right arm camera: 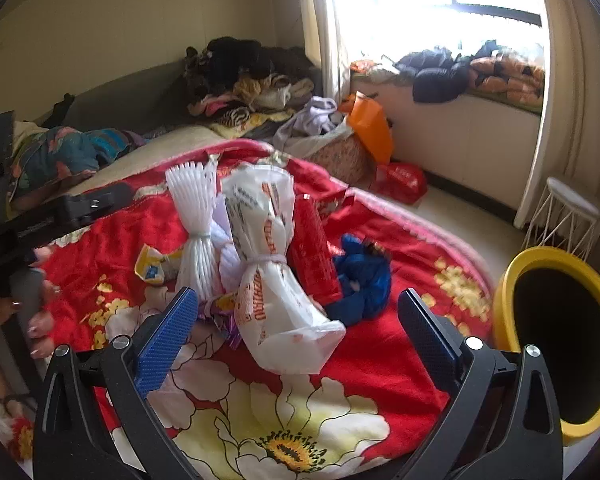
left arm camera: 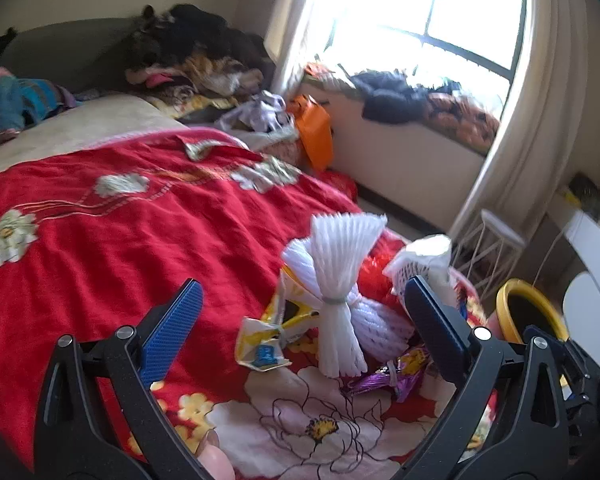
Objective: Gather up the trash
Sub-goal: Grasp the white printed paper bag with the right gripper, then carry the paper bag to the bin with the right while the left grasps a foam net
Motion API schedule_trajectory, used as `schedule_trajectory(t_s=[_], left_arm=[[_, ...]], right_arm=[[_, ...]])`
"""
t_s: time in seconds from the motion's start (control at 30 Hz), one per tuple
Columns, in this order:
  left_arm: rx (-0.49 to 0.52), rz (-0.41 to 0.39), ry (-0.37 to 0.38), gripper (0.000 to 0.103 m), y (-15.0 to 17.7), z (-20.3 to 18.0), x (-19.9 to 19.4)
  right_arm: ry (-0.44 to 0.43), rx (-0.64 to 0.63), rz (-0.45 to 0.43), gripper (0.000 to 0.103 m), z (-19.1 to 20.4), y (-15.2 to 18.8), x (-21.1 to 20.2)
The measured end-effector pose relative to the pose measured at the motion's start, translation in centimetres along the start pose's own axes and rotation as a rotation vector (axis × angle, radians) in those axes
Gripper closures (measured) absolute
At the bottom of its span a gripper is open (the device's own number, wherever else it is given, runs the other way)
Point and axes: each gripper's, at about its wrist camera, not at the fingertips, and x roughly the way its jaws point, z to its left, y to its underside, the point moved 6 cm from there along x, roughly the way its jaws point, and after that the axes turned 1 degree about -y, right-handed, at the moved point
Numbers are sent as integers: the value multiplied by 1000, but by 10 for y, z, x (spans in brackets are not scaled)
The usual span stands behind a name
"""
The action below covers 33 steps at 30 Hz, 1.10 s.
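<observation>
We hold both tongs wide and empty. Between the right gripper (right arm camera: 298, 326) fingers lies the white printed bag (right arm camera: 276, 280), with the foam net bundle (right arm camera: 194, 236), red can (right arm camera: 314, 252) and blue wrapper (right arm camera: 362, 280) crowding beyond it. The yellow bin (right arm camera: 560, 340) stands to its right. The foam bundle also stands ahead of the left gripper (left arm camera: 300, 320).

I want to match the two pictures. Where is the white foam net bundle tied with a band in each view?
Left wrist: white foam net bundle stands at centre, between the open fingers, on the red blanket.
Right wrist: it stands left of centre, beside the white plastic bag.
Shared landmark: yellow bin, at the right edge.
</observation>
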Motion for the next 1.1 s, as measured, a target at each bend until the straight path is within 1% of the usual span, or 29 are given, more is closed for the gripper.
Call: schedule_trajectory(t_s=[0.13,0.17,0.2,0.23,0.27,0.3,0.33,0.37,0.43,0.47,0.5,0.57,0.6,0.63,0.67,0.7,0.77,0.8,0.9,1.1], left_arm=[[4,60,35,12,5,-7,25],[2,70,41,17,7,-8,30],[-3,82,43,20,8,-9,34],[-8,95,47,23,10,-9,39],[-15,110,52,27,12,-9,43],[-23,121,53,29,13,-9,46],[-28,129,56,34,15,-10,50],[-33,136,58,38,16,-11,53],[-36,152,66,44,19,-14,57],[-34,160,65,46,20,-15,60],[-34,174,62,47,21,-15,62],[-43,187,62,54,24,-15,65],[-47,192,61,55,24,-15,66],[-49,196,58,60,25,-15,67],[-51,199,53,66,26,-15,68],[-54,205,51,69,27,-15,69],[-56,214,55,81,28,-16,69],[-55,216,58,84,29,-17,69],[-54,202,69,88,27,-20,63],[-63,141,104,89,11,-25,42]], right_arm=[[-15,12,41,6,-3,5,14],[-22,15,54,7,-3,6,18],[-27,19,66,7,-3,8,21],[-31,23,79,9,-4,9,24],[-41,32,96,12,-4,11,27],[-51,39,111,18,-4,13,31],[-56,40,122,23,-4,14,33],[-64,41,136,26,-4,17,36],[-89,46,155,38,-1,22,38],[-107,48,165,41,1,24,38],[-114,48,167,46,2,25,38],[-134,49,165,52,4,26,35],[-142,47,163,56,6,25,33],[-145,45,160,60,7,25,31],[-151,41,156,61,7,25,29],[-158,38,152,63,8,25,27],[-169,33,141,66,9,25,22],[-173,32,135,68,10,25,20],[-189,23,111,72,11,21,14],[-211,-2,60,74,13,13,2]])
